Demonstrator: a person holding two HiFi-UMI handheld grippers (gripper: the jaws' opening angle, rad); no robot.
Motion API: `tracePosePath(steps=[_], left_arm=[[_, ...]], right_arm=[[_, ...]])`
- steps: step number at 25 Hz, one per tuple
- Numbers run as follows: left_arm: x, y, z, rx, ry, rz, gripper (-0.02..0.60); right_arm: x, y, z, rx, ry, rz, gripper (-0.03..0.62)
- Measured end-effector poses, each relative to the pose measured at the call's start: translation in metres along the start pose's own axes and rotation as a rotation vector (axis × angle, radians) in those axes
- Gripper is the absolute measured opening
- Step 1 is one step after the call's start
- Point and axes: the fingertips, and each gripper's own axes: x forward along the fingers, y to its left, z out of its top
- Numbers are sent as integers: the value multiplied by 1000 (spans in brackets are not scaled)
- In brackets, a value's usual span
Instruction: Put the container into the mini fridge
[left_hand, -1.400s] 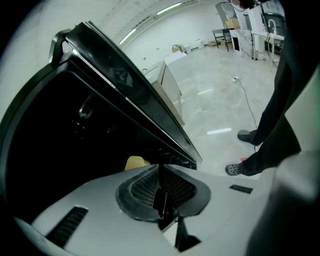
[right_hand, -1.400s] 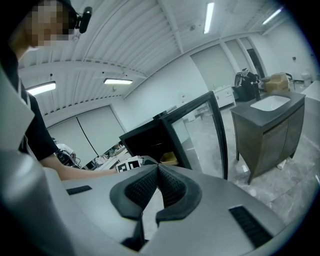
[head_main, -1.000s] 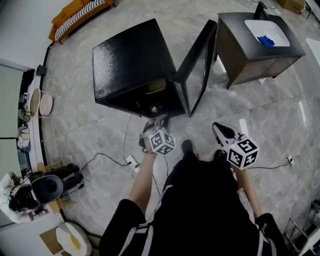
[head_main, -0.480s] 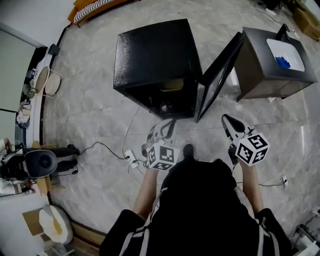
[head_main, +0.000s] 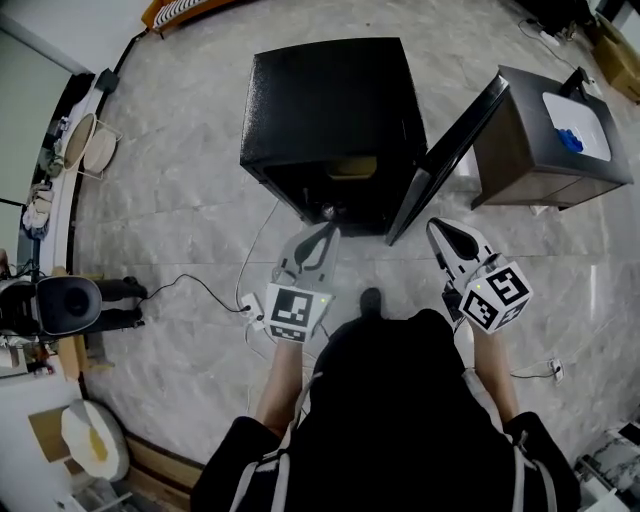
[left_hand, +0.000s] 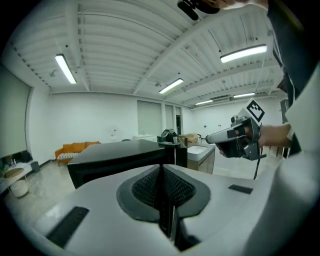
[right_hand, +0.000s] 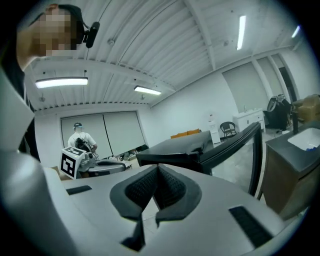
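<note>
The black mini fridge (head_main: 330, 100) stands on the marble floor with its door (head_main: 450, 160) swung open to the right. A pale yellowish container (head_main: 352, 167) shows on a shelf inside it. My left gripper (head_main: 322, 234) hovers just in front of the fridge opening, shut and empty, pads pressed together (left_hand: 161, 187). My right gripper (head_main: 437, 230) is held beside the door's lower edge, also shut with nothing in it (right_hand: 157, 184). Each gripper view shows the fridge (left_hand: 120, 155) ahead and the other gripper (right_hand: 92, 163) to the side.
A dark cabinet (head_main: 545, 150) with a white basin and a blue thing stands right of the door. Cables and a power strip (head_main: 250, 305) lie on the floor at the left. A person (right_hand: 80, 137) stands far back.
The head view has swung so the fridge sits nearer the middle. Both grippers stay shut and empty; the left one has drifted slightly left and lower in the view.
</note>
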Motion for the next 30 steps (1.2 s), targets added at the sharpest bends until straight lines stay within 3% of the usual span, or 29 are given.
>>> tracePosePath(steps=[4, 9, 16, 30], left_arm=[[-3, 6, 6, -149, -61, -57, 44], [-4, 9, 15, -186, -92, -77, 44], [1, 7, 22, -174, -93, -102, 44], [5, 4, 15, -168, -74, -94, 44]], right_arm=[[3, 5, -2, 11, -6, 13, 18], [4, 10, -8, -2, 27, 41, 18], [5, 14, -3, -61, 23, 39, 18], [4, 16, -5, -68, 26, 62, 17]])
